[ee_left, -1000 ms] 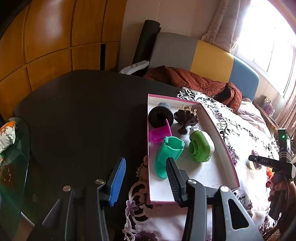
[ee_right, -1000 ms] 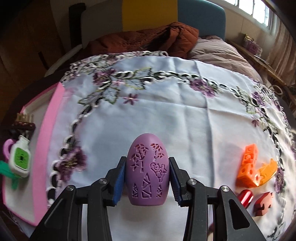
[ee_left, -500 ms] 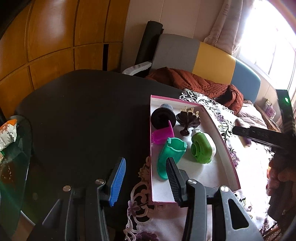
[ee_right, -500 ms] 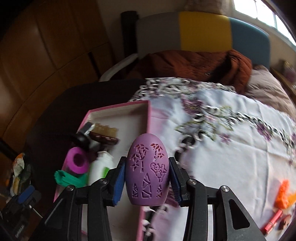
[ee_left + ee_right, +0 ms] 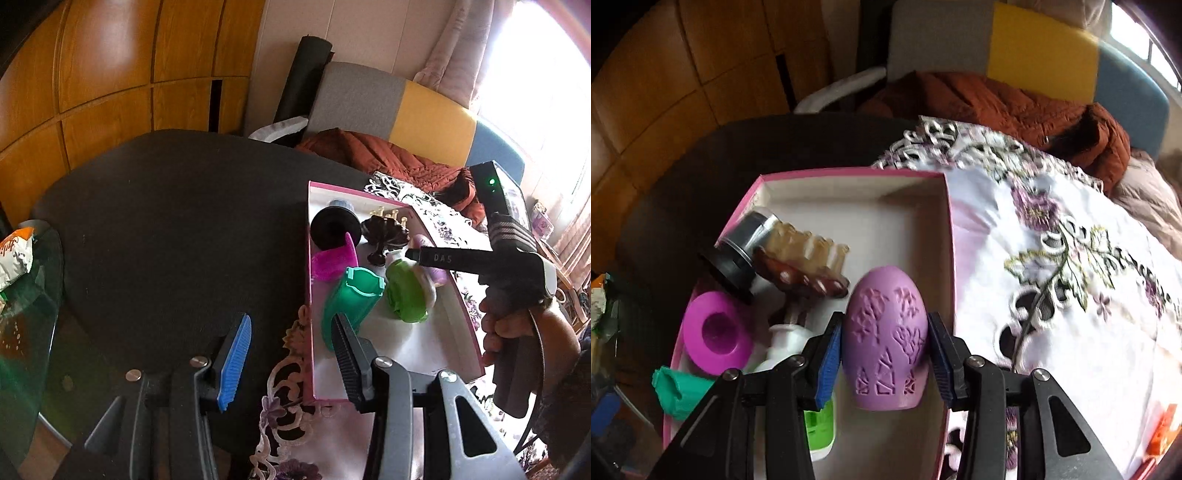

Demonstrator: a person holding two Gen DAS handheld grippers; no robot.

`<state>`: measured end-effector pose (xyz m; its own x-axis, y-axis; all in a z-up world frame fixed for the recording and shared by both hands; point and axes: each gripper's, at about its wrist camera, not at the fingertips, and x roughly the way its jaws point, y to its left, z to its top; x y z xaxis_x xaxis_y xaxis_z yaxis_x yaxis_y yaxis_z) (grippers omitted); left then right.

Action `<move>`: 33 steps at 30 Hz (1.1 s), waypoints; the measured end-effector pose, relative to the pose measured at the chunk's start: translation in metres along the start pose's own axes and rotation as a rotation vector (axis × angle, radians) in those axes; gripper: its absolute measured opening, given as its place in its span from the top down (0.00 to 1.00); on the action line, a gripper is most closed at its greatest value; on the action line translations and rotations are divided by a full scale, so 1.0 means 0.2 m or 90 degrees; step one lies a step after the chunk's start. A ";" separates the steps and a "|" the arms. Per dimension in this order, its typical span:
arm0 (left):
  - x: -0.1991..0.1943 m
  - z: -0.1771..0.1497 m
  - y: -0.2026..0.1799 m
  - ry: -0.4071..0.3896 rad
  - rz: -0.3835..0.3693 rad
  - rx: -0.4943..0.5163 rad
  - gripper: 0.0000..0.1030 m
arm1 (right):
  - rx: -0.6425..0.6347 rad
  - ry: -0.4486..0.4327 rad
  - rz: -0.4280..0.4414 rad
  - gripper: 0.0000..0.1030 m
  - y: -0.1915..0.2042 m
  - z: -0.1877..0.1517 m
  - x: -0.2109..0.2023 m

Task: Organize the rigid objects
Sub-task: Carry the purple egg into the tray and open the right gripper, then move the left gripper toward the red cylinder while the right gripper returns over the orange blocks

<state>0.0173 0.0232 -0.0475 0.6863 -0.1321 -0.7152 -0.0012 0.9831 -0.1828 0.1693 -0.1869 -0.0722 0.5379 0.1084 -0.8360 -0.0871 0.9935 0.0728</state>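
Right tool (image 5: 884, 350) gripped the purple egg (image 5: 884, 339) over the pink box (image 5: 947, 258), mid-delivery; left tool (image 5: 291, 354) hung empty, half-spread, beside the box; next move likely needed lowering into bare floor, then release.

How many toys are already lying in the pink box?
5, lying in the box: a black spool, a brown comb, a magenta cup, a teal piece and a green-white bottle. The purple egg is gripped above it. Smaller things may hide underneath.
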 end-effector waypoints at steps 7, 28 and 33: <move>0.01 -0.01 -0.02 0.005 0.001 0.003 0.56 | -0.002 -0.007 0.005 0.54 0.00 -0.01 -0.04; -0.06 -0.01 -0.10 -0.011 -0.006 0.036 0.56 | 0.022 -0.099 0.013 0.32 -0.12 -0.22 -0.39; -0.09 -0.01 -0.13 -0.020 -0.012 0.053 0.56 | 0.041 -0.104 -0.002 0.29 -0.24 -0.28 -0.46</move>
<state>0.0047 0.0006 -0.0315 0.7087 -0.1474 -0.6900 0.0715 0.9879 -0.1376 0.0773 -0.2460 -0.0291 0.6678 0.1043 -0.7370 -0.0346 0.9934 0.1093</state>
